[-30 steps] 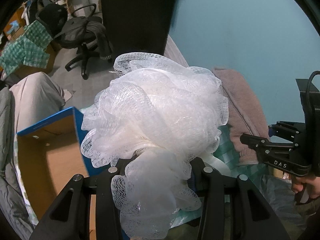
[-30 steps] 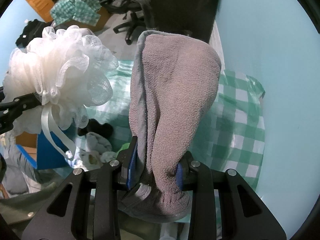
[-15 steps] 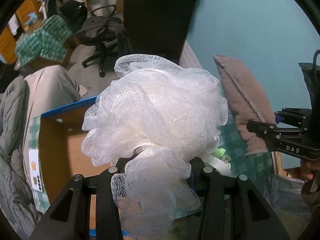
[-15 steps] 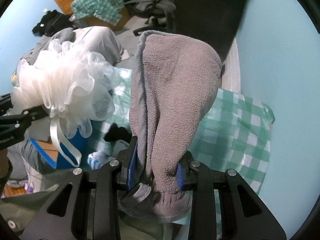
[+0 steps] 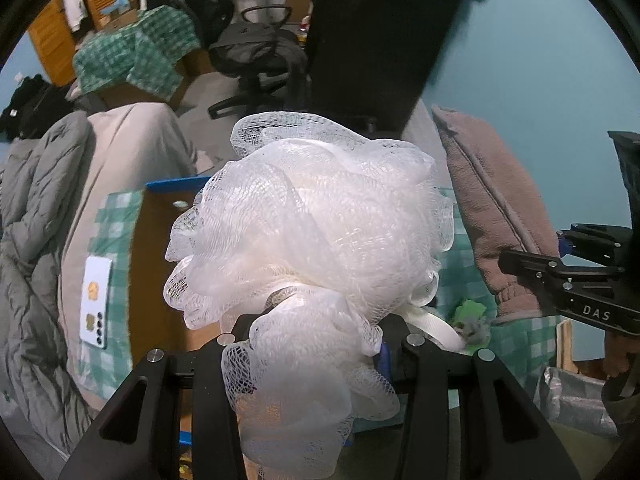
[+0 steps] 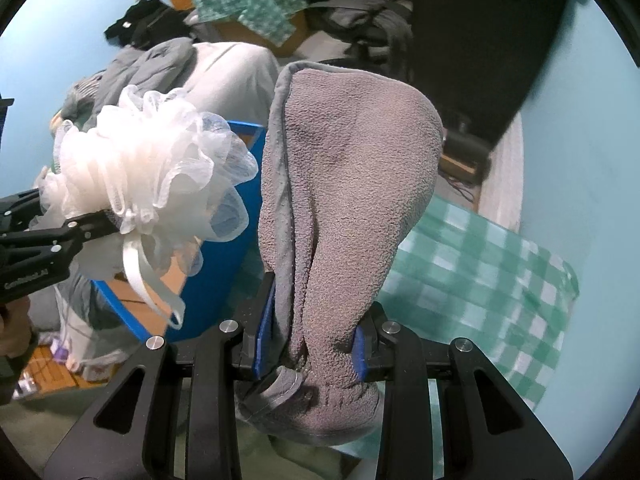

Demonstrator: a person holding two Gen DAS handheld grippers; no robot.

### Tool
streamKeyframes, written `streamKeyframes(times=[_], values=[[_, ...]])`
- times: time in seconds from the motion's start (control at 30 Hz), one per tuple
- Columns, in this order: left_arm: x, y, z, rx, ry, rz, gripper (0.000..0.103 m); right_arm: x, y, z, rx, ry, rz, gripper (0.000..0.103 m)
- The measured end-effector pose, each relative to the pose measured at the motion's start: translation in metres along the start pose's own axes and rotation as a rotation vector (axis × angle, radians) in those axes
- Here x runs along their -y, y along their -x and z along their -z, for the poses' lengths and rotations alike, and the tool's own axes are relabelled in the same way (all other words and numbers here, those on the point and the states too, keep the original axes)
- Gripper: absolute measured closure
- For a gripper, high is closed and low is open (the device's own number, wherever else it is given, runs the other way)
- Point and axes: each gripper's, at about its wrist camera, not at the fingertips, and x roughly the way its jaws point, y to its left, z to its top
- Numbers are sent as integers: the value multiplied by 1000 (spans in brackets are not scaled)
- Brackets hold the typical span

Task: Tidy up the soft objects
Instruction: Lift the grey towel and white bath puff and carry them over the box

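My left gripper [image 5: 316, 344] is shut on a white mesh bath pouf [image 5: 312, 232] and holds it in the air over an open blue cardboard box [image 5: 160, 216]. The pouf [image 6: 148, 176] and its white ribbon loop also show at the left of the right wrist view, in front of the box [image 6: 216, 276]. My right gripper [image 6: 316, 344] is shut on a grey-brown fleece cloth [image 6: 348, 184] that stands up between the blue pads. That cloth [image 5: 492, 216] and the right gripper [image 5: 568, 276] show at the right of the left wrist view.
A green checked cloth [image 6: 480, 264] covers the surface below. Grey bedding [image 5: 36, 240] and a white phone [image 5: 96, 304] lie left of the box. Small green and grey soft items [image 5: 472, 316] lie on the cloth. An office chair [image 5: 256, 52] stands behind. A teal wall [image 6: 576, 128] is at right.
Both grippers have swung left with their loads. The box has moved toward the middle of both views and more of the bedding and room shows.
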Motion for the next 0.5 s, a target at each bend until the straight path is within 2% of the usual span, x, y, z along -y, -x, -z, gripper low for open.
streamKeyframes(times=[0.5], values=[[-64,-12,17,-27,87,-73,60,-66,-38,-37,-36,79,-76,72]])
